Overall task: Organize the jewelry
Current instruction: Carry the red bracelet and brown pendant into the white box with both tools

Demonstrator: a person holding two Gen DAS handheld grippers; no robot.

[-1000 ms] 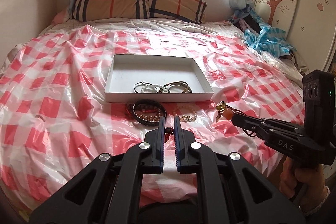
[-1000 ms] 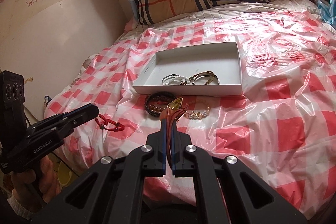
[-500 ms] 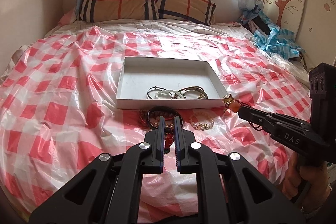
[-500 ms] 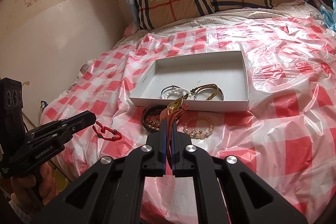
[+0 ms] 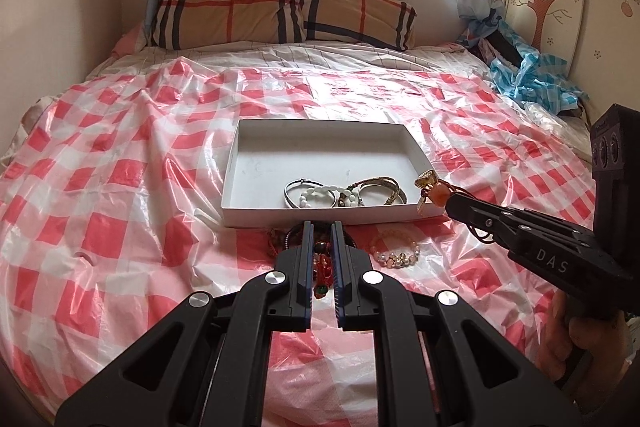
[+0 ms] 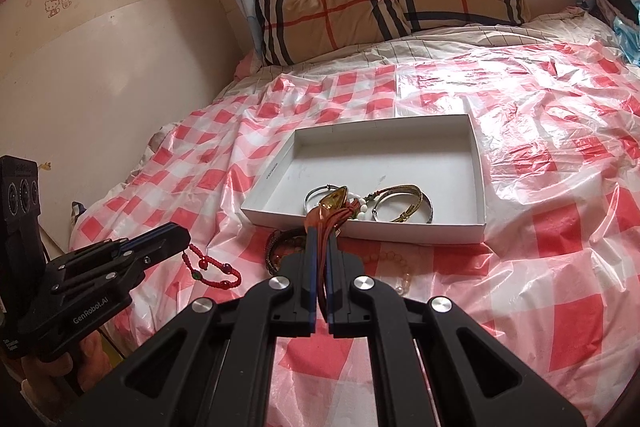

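Observation:
A shallow white box [image 5: 256,147] [image 6: 280,171] lies on the bed with several bangles [image 5: 344,193] [image 6: 404,203] in its near part. My left gripper [image 5: 321,227] [image 6: 182,233] is shut on a red beaded cord bracelet [image 5: 322,267] [image 6: 210,269], held short of the box's near wall. My right gripper [image 6: 320,233] [image 5: 450,203] is shut on the brown cords of an amber pendant [image 6: 334,201] [image 5: 434,189], which hangs at the box's near right corner. A dark bead bracelet [image 6: 278,247] and a pearl bracelet [image 5: 394,253] lie on the sheet in front of the box.
A red-and-white checked plastic sheet [image 5: 120,187] covers the bed. Plaid pillows [image 5: 280,11] lie at the head under the window. Blue cloth [image 5: 532,79] is bunched at the far right. A wall [image 6: 80,67] runs along the bed's left side.
Both grippers have moved forward toward the white box with their jewelry. The pendant now hangs at the box's near right corner; the red bracelet has neared the front wall.

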